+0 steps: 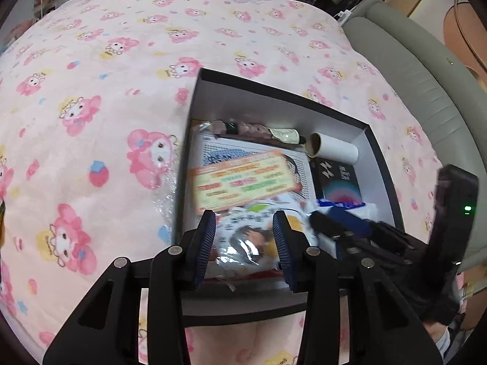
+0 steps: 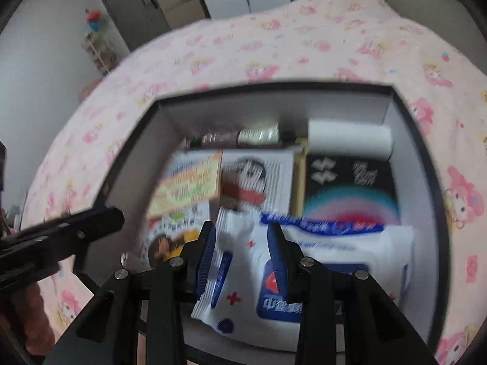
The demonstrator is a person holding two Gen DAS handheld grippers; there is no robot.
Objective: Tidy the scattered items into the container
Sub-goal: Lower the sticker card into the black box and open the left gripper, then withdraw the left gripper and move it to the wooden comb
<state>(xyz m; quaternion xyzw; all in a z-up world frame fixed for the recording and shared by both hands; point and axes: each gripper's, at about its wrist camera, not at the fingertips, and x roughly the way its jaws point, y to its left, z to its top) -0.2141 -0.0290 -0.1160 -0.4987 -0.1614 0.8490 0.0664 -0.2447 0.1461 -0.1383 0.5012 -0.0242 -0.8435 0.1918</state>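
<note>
**Both grippers wide above the filled box**

The black box, white inside, sits on the pink blanket at frame centre. A glossy white wipes pack lies flat inside, long axis left-right. The left gripper and the right gripper hold nothing, fingers spread.

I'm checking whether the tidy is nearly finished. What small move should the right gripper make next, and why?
Probably lift the right gripper straight up out of the box. Its jaws stand open astride the white wipes pack, which appears to lie inside the box beside the black booklet, so nothing seems left to hold. The left gripper hovers open close by, so rise without swinging sideways.
</note>
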